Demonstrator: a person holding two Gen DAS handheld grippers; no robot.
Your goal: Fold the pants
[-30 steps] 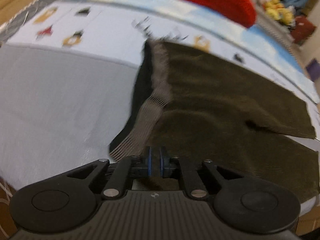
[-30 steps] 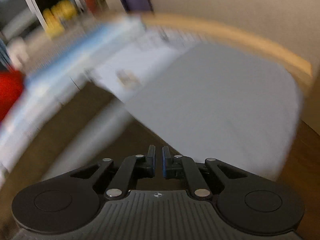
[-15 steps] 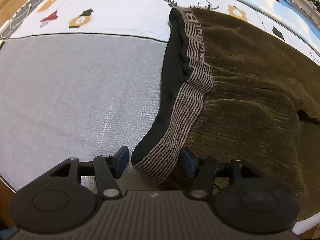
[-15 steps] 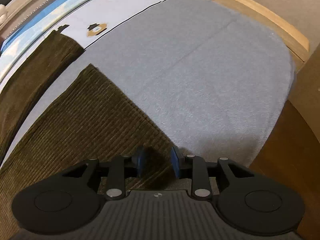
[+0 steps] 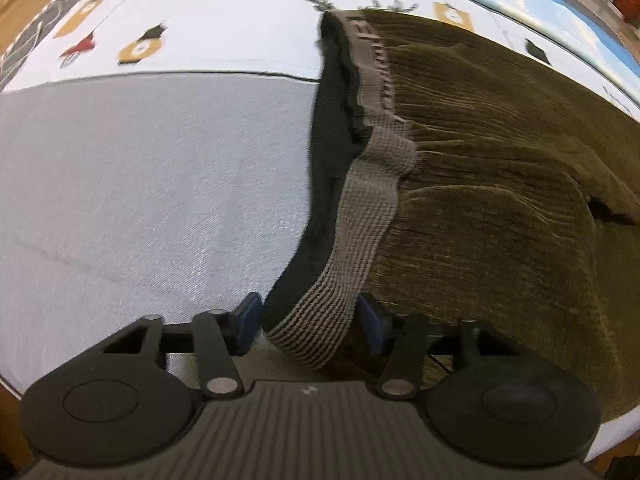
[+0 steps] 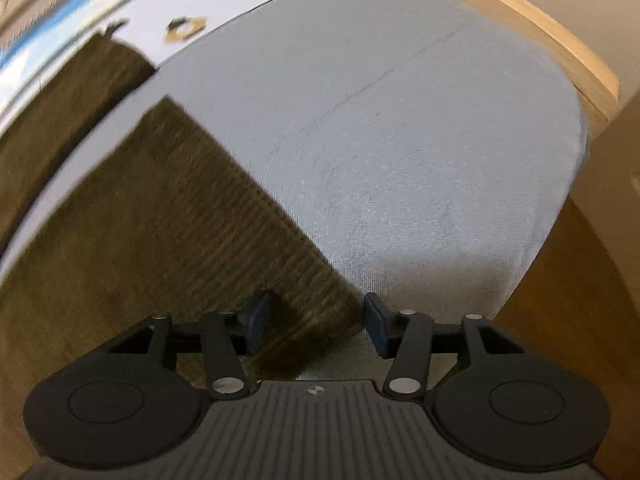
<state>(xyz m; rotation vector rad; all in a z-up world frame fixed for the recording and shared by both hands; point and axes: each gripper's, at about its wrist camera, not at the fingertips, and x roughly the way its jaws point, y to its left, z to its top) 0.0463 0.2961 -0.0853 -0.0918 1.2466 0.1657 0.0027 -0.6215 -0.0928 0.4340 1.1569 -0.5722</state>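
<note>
Olive-brown corduroy pants [image 5: 500, 184] flat on grey bedsheet [image 5: 140, 184]. Left gripper [image 5: 308, 320] spread, jaws just narrowing, straddling striped grey elastic waistband [image 5: 352, 236] corner. Right gripper [image 6: 316, 320] spread, just opening, over leg hem [image 6: 280, 240] corner. Guessing both set for fold-over pinch.

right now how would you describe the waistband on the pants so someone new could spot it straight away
Start at the grey sheet covering the bed, then find the dark olive corduroy pants spread over its right side in the left wrist view. Along their left edge runs the waistband, its near end between the open pads of the left hand-held gripper. It alone is a pale, finely striped elastic strip with lettering and black lining.
</note>
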